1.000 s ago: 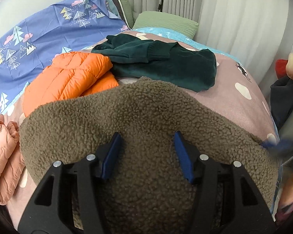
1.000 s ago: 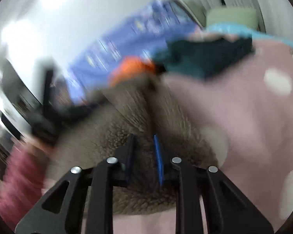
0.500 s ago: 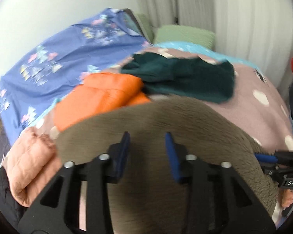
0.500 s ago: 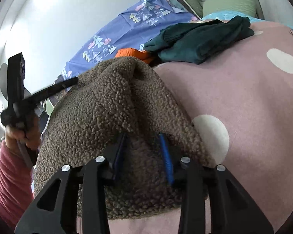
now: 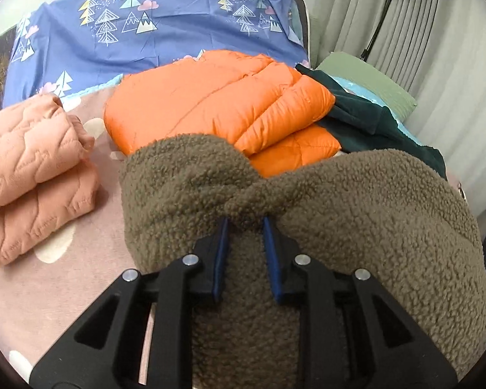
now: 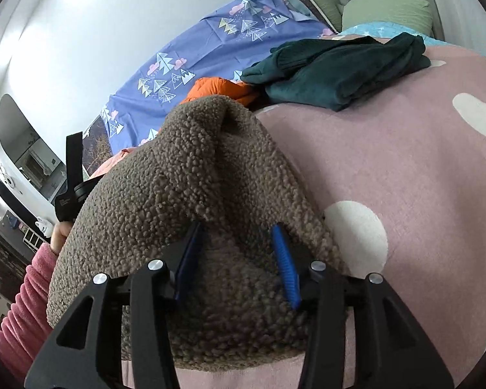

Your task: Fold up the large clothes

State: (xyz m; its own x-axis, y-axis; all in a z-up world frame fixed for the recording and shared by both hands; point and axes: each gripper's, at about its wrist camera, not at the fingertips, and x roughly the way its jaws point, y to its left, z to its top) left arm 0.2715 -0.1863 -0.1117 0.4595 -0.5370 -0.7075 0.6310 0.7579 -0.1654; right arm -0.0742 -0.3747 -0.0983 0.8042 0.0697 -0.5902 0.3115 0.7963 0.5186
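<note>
Left wrist view: the left gripper [image 5: 243, 222] has just been closing, and its blue pads now stand narrow and pinch a bunched ridge of the brown fleece jacket [image 5: 356, 214]. The fleece gathers into a twisted fold right at the fingertips and spreads to the right and towards the camera, covering the near part of the pink bedspread [image 5: 42, 291]. Just beyond the fleece lies a folded orange puffer jacket [image 5: 217, 97]. To the left sits a folded peach quilted jacket [image 5: 32, 168], apart from the fleece. A dark green sweater [image 5: 366, 120] lies to the right of the orange one, touching it. Further back a blue sheet with tree prints [image 5: 152, 32] hangs behind the bed, and a green pillow [image 5: 369, 81] rests near grey curtains [image 5: 421, 26].

Right wrist view: the right gripper [image 6: 238, 230] has just been opening; its jaws stand partly apart, with the fleece jacket [image 6: 184, 178] heaped between and under them, and its pads do not seem to press on the fabric. The heap rises to a peak beyond the tips. At the left edge a hand [image 6: 60, 231] in a pink sleeve [image 6: 22, 304] holds the other gripper [image 6: 71, 188] at the fleece's far side. The green sweater [image 6: 340, 71] lies further up the dotted bedspread [image 6: 405, 168].
</note>
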